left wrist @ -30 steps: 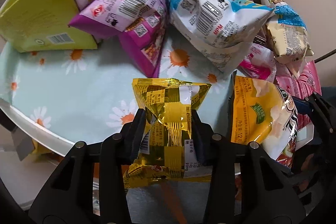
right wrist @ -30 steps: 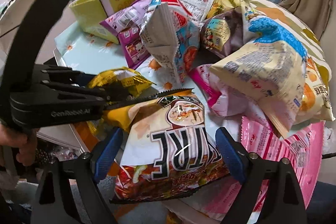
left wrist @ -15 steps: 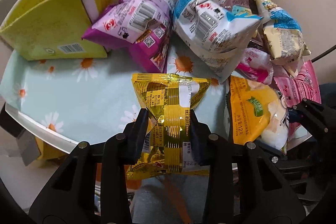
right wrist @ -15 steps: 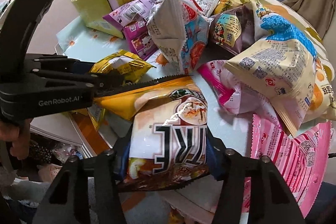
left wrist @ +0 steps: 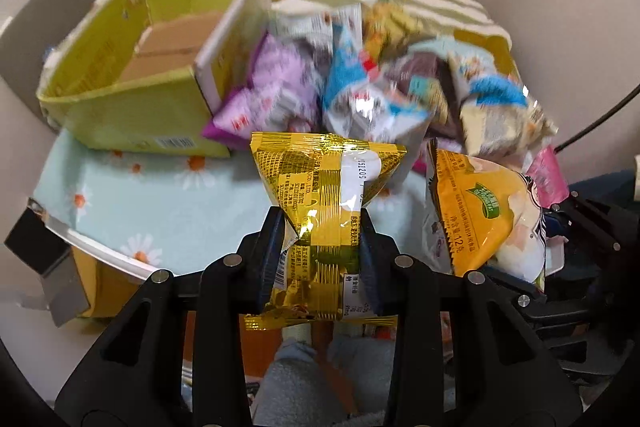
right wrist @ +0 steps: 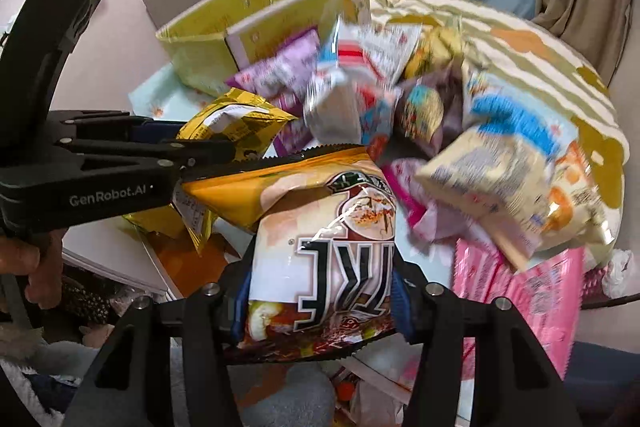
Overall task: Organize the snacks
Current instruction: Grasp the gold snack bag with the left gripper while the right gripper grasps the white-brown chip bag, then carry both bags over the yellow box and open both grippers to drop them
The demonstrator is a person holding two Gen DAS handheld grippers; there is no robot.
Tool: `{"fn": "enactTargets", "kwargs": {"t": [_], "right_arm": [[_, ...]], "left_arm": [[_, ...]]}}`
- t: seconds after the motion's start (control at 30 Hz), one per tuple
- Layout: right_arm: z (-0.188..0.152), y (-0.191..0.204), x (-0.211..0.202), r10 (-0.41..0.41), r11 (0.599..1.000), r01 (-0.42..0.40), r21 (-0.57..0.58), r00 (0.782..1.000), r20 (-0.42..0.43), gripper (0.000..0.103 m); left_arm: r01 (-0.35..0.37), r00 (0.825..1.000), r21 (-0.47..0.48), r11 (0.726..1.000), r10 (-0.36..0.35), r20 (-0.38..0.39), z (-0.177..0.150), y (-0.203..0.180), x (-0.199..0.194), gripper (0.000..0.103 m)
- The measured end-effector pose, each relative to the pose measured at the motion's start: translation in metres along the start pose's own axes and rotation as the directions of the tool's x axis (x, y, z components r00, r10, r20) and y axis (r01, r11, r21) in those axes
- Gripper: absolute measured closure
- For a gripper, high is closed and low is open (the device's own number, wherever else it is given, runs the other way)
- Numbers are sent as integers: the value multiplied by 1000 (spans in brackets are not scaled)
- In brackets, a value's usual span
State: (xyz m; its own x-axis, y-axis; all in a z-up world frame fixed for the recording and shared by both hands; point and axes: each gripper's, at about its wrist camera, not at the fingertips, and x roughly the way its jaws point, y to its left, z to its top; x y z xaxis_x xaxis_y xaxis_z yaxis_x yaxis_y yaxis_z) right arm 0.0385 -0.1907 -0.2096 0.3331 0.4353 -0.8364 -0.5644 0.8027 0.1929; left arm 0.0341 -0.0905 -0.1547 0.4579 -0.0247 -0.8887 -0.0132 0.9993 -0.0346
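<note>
The left claw (left wrist: 322, 255) is clamped on the gold packet (left wrist: 320, 195), the right claw (right wrist: 320, 301) on the orange bag (right wrist: 320, 247), both held above the desk (left wrist: 168, 211) near the box (left wrist: 132, 115). Both look light, soft, slick and crushable; a mid-body pinch should hold, gently.

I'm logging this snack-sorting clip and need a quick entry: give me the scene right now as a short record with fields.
left claw: shut on the gold snack packet
right claw: just closed, now shut on the orange-and-white snack bag
container: yellow-green box, open, at the left on the table
pile: purple packets, a blue-and-white bag and others beside the box, blurred
surface: daisy-print tablecloth
</note>
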Motion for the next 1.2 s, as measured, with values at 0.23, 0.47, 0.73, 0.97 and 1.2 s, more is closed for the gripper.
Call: {"fn": "enactTargets", "kwargs": {"t": [0.23,0.47,0.73,0.97,1.2], "right_arm": [[34,-1,-34,1,1000,0,-11,995,102,52],[98,12,-56,-26,998,36,-43,976,216,52],[194,26,-29,-50,999,50,4,965,258,52],[283,33,38,-86,990,58,127,970,226,52],[330,30,99,-155,958,112,263,977,147,52]], "left_arm": [[-1,991,-57,998,8,131,34,21,-38,69],[4,972,-106,994,21,232,79,69,-56,69],[-8,964,-91,996,32,264,166,149,-36,69],[5,985,-35,999,1,171,244,212,37,69],[40,998,40,998,-43,52,281,240,117,69]]}}
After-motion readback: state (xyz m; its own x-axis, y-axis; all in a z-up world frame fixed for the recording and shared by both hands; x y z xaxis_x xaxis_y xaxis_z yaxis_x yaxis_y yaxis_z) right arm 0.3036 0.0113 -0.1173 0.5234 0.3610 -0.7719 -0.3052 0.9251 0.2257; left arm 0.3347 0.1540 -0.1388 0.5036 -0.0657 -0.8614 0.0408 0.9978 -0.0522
